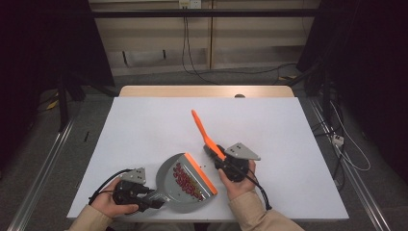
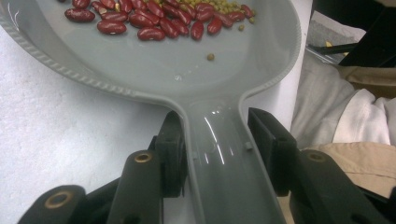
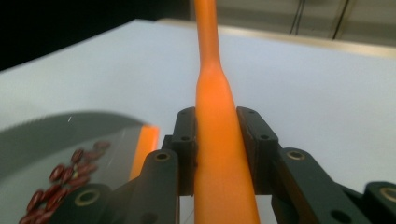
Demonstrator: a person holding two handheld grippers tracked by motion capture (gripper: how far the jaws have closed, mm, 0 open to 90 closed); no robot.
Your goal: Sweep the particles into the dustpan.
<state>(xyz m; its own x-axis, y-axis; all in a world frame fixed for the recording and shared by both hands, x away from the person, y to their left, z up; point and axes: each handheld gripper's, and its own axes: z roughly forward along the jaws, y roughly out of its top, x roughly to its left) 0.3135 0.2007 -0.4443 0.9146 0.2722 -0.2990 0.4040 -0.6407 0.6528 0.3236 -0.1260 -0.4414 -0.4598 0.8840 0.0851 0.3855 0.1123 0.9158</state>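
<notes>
1. Seen from the high view, the left gripper [image 1: 139,195] grasps the grey dustpan [image 1: 185,185] at the near desk [image 1: 144,125] edge, beans [image 1: 185,179] heaped by its orange lip; the right gripper [image 1: 219,155] clamps an orange brush [image 1: 206,136] just beside.
2. Through the left gripper view, both jaws flank the dustpan [image 2: 187,74] handle; beans [image 2: 159,21] lie inside.
3. While the right gripper view shows jaws pressed on the brush [image 3: 217,154], sweeping looks finished; next, lift the pan level.
</notes>
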